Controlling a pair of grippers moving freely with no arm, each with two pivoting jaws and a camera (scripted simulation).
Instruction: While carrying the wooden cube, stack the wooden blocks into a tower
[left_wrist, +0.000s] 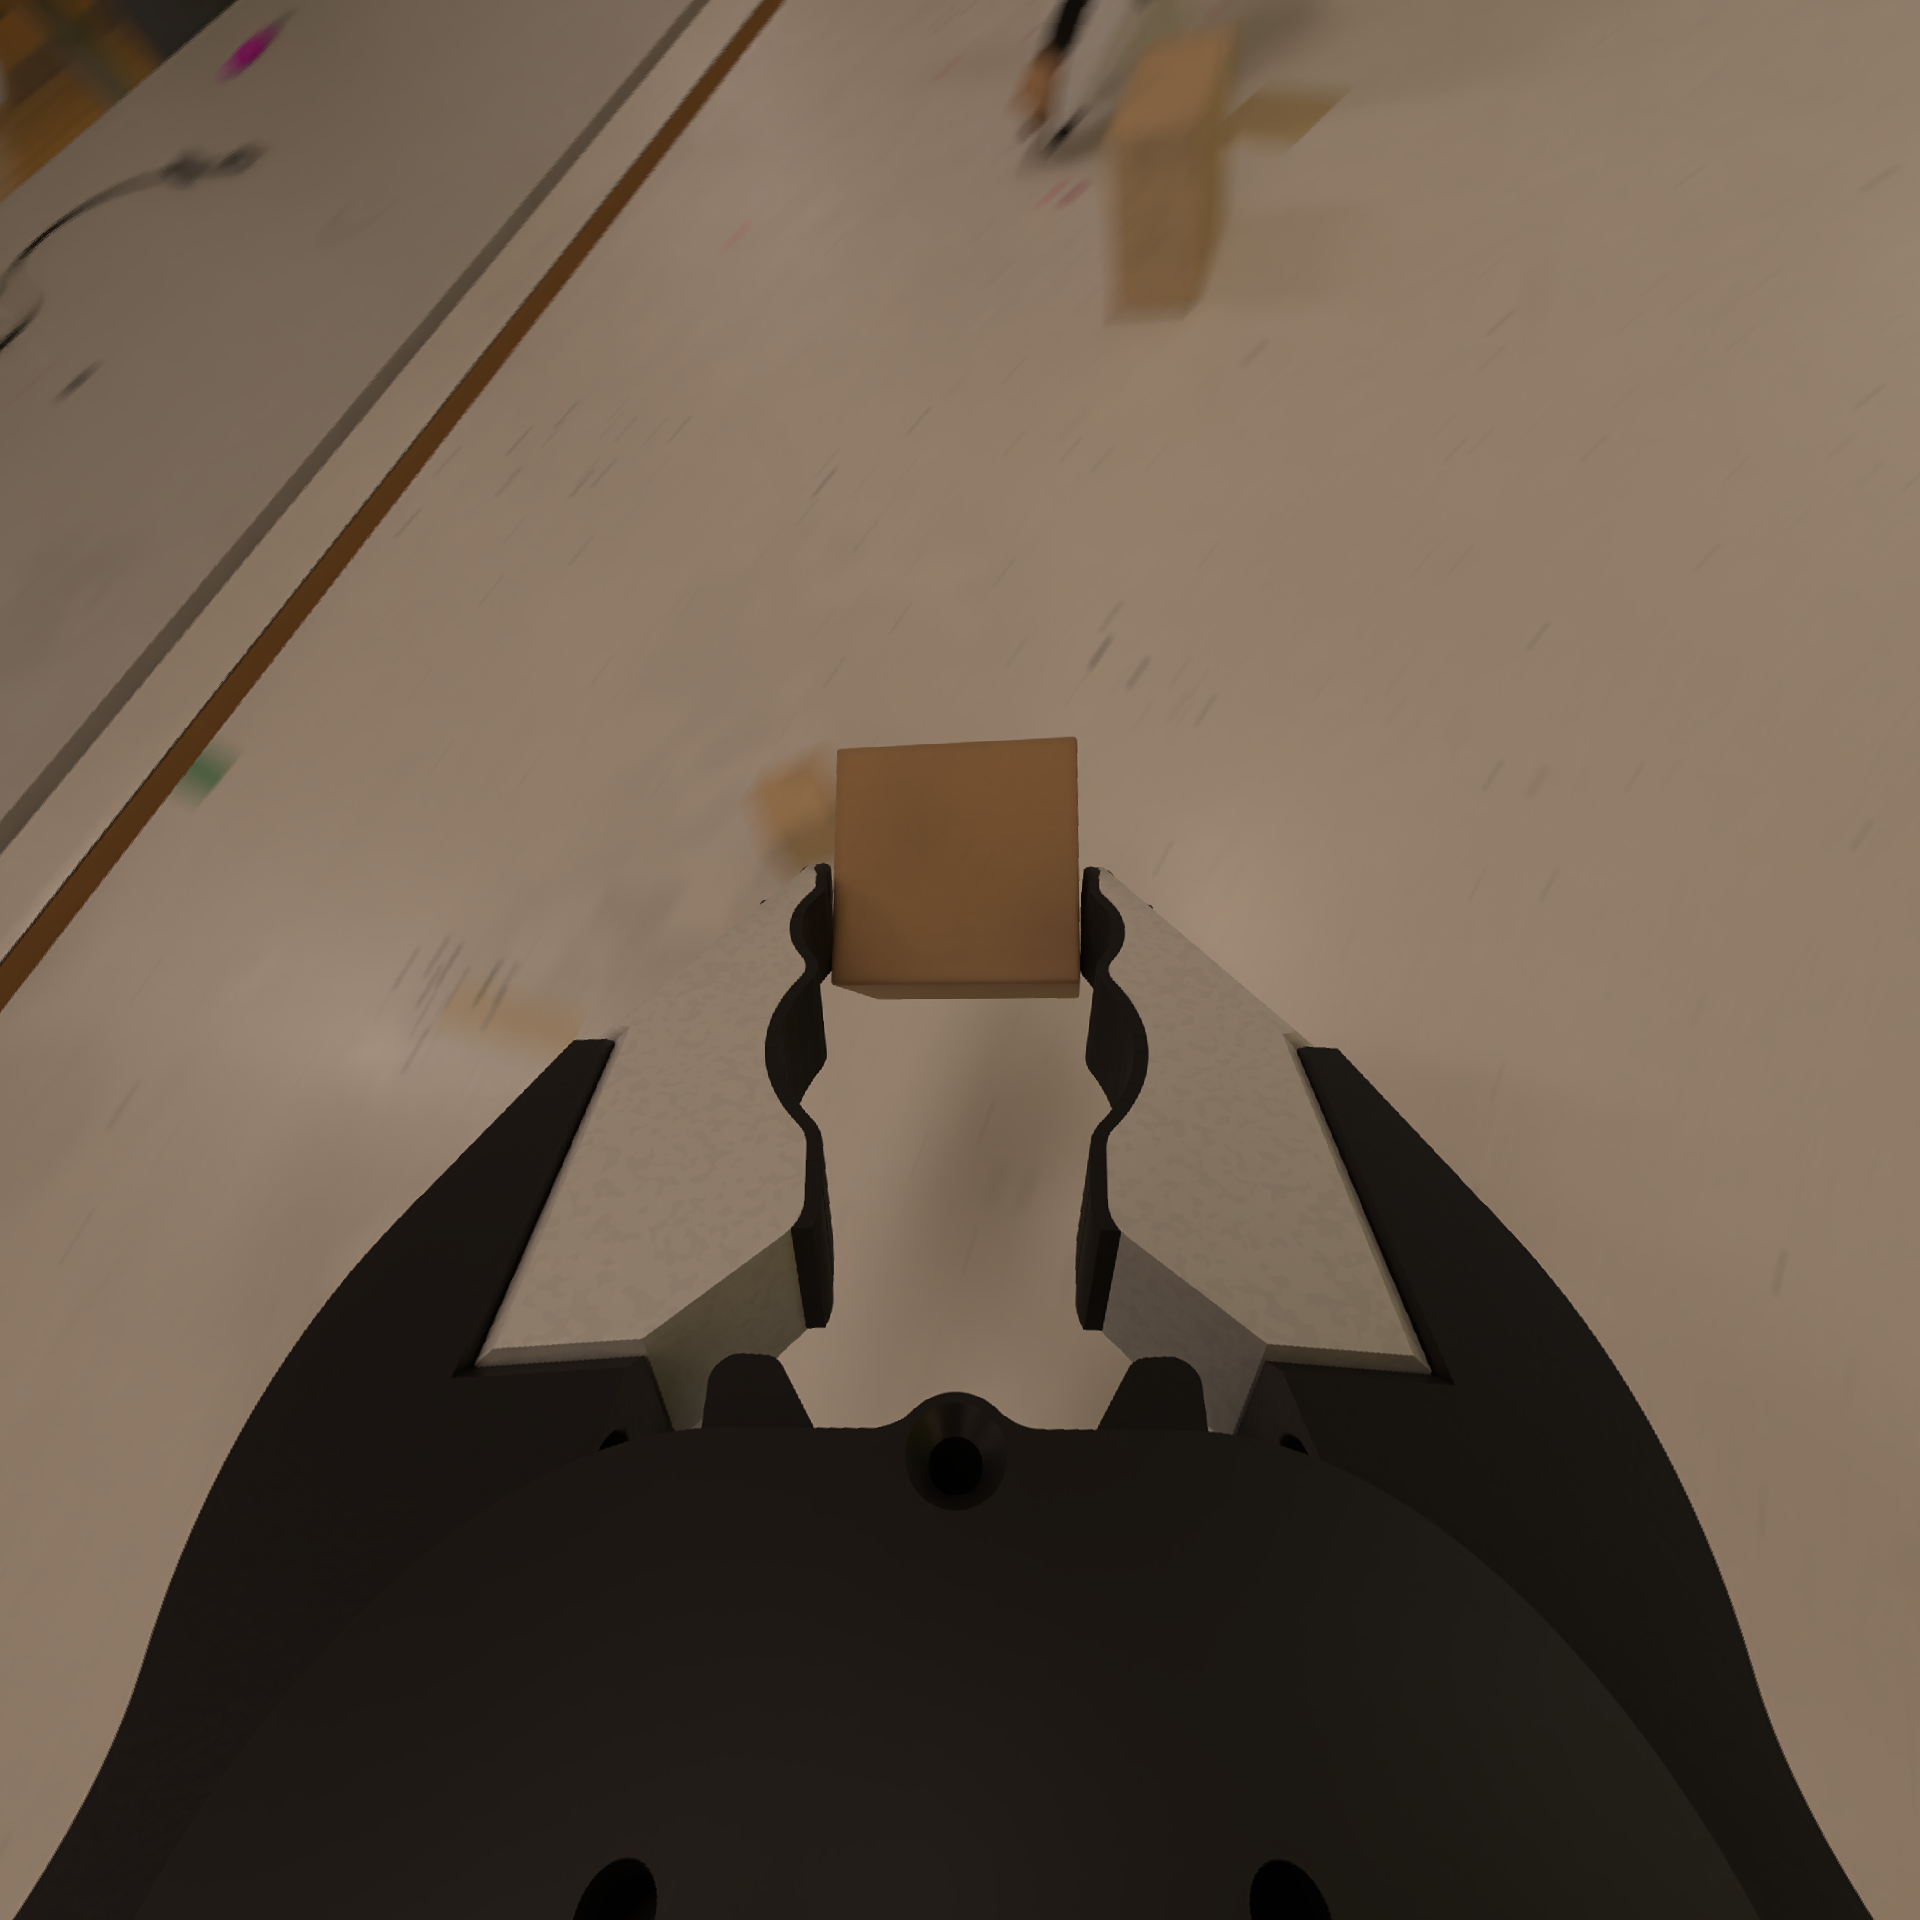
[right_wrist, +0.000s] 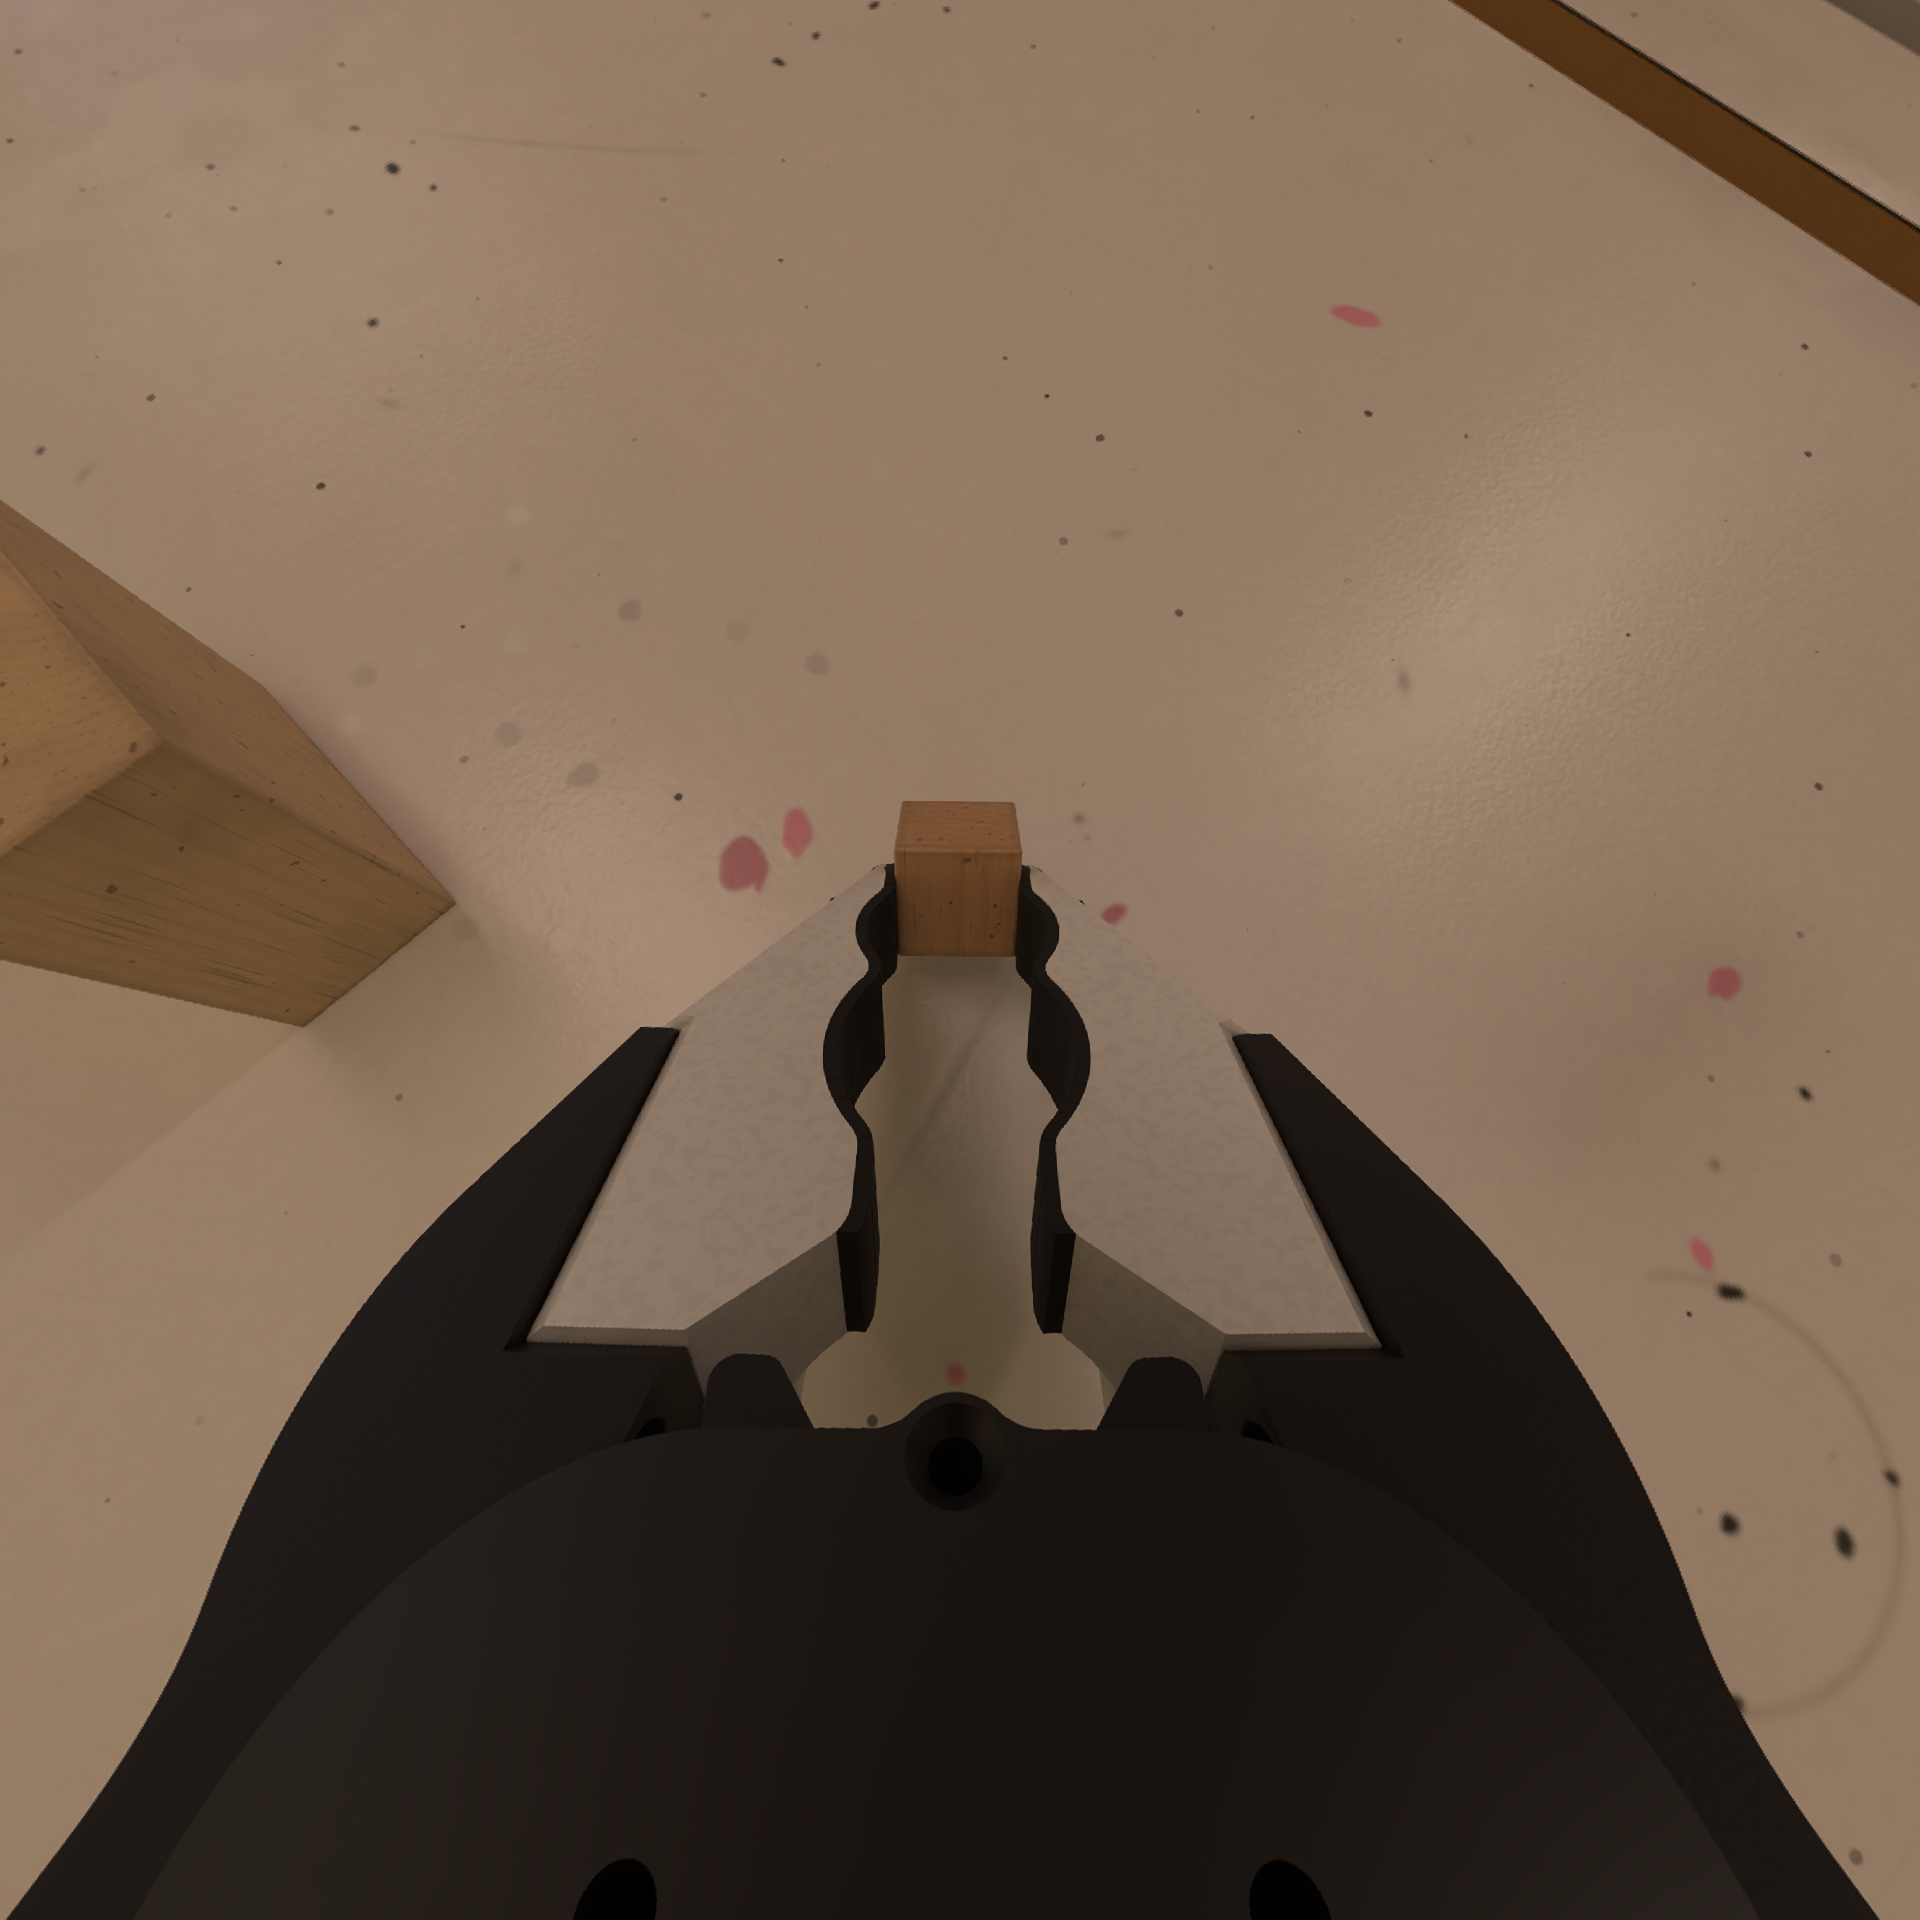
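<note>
My left gripper (left_wrist: 956, 914) is shut on a brown wooden block (left_wrist: 956, 862) and holds it above the beige table; the view is blurred by motion. Far off at the top right stand stacked pale wooden blocks (left_wrist: 1169, 197), with the other gripper (left_wrist: 1070, 83) blurred beside them. Two small pale blocks (left_wrist: 795, 805) (left_wrist: 509, 1018) lie on the table below my left gripper. My right gripper (right_wrist: 956, 904) is shut on a small wooden cube (right_wrist: 956, 878) and holds it above the table. Large pale wooden blocks (right_wrist: 177, 831), one on another, fill the left edge of the right wrist view.
The table's brown edge strip (left_wrist: 395, 488) runs diagonally at the left, with a grey surface and a dark cable (left_wrist: 94, 208) beyond it. The edge strip also shows in the right wrist view (right_wrist: 1704, 145) at the top right. Pink spots (right_wrist: 743, 862) and dark specks mark the tabletop.
</note>
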